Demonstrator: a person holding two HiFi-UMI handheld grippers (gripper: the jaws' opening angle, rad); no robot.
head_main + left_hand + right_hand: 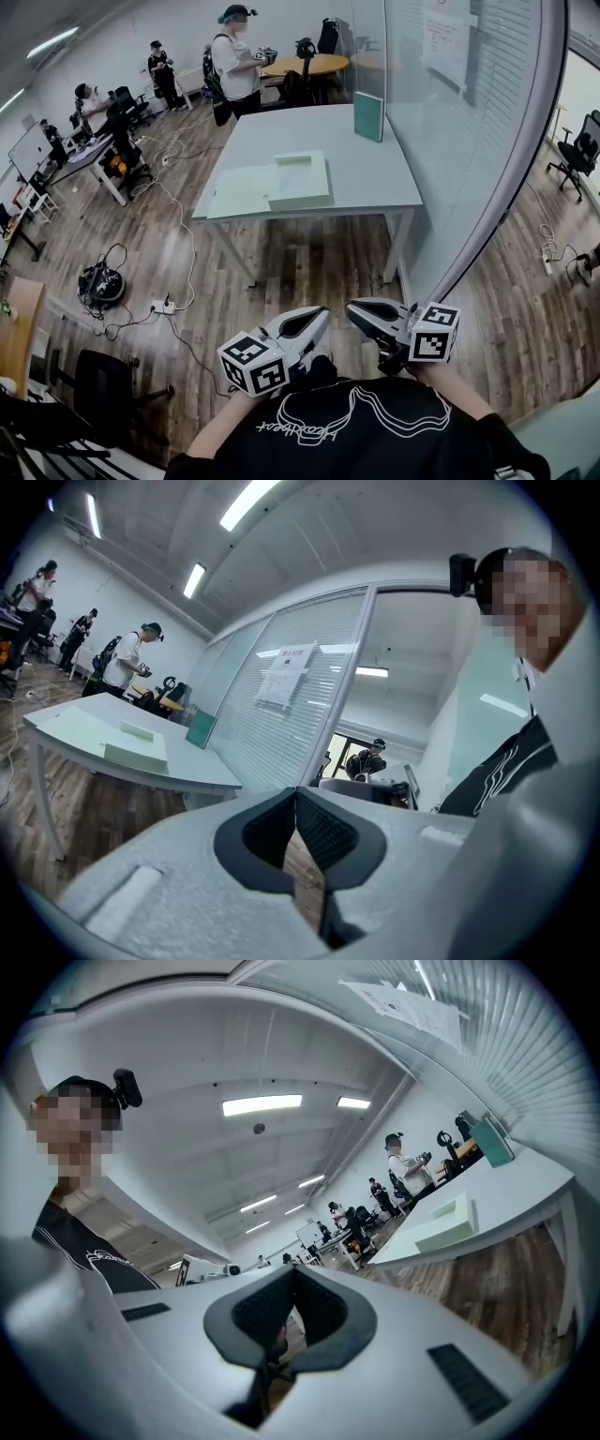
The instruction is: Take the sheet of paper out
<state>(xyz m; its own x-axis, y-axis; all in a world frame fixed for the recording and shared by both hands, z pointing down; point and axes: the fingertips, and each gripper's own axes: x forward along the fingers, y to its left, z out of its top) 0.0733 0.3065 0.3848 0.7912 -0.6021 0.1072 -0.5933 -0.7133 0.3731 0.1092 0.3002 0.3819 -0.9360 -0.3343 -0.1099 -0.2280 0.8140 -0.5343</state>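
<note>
A pale green flat box (pixel 300 180) lies on the white table (pixel 375 178), with a small pale block (pixel 292 160) on top and a thin pale sheet (pixel 239 192) spread out to its left. Both grippers hang close to the person's chest, far short of the table and pointing at each other. My left gripper (pixel 322 316) is shut and empty, its tips meeting (pixel 296 794). My right gripper (pixel 352 310) is also shut with nothing between its pads (pixel 294 1272). The box (pixel 136 747) shows at the left of the left gripper view. In the right gripper view the box (pixel 448 1222) is at the right.
A green book (pixel 368 116) stands upright at the table's far right, beside the glass wall with blinds (pixel 469 141). Cables and a power strip (pixel 161 306) lie on the wooden floor to the left. A person (pixel 234 61) stands behind the table, and an office chair (pixel 577 150) is at the right.
</note>
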